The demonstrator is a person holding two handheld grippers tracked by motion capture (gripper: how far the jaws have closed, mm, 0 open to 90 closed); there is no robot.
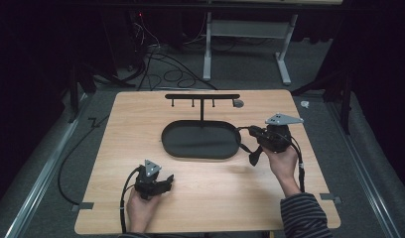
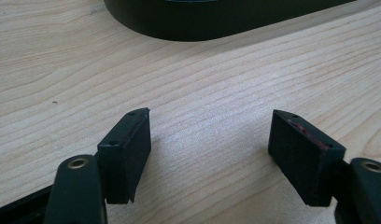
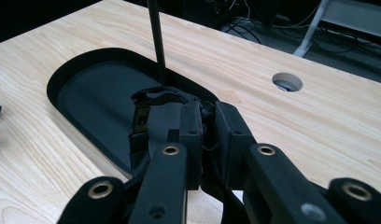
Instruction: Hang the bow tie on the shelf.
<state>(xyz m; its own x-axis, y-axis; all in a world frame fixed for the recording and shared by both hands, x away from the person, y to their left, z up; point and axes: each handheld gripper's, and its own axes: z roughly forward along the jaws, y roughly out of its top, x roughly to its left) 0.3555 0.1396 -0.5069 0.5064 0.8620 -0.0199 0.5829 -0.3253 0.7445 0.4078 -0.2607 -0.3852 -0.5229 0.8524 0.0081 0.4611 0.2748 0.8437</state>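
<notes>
Holding back on the near-left side of the tray, the left gripper has its jaws spread wide w/ nothing between them, just bare table underneath. Fine as standby; keep it low & clear. Tray itself is a black oval dish w/ a T-shaped hook stand rising from its far edge. At the tray's right end, the right gripper is clamped tight on a black strap, which droops over the tray rim. Likely aim: hang strap on a hook. Lift well above the rim first, keep the pinch firm, approach the stand from the front so the loose end doesn't snag.
</notes>
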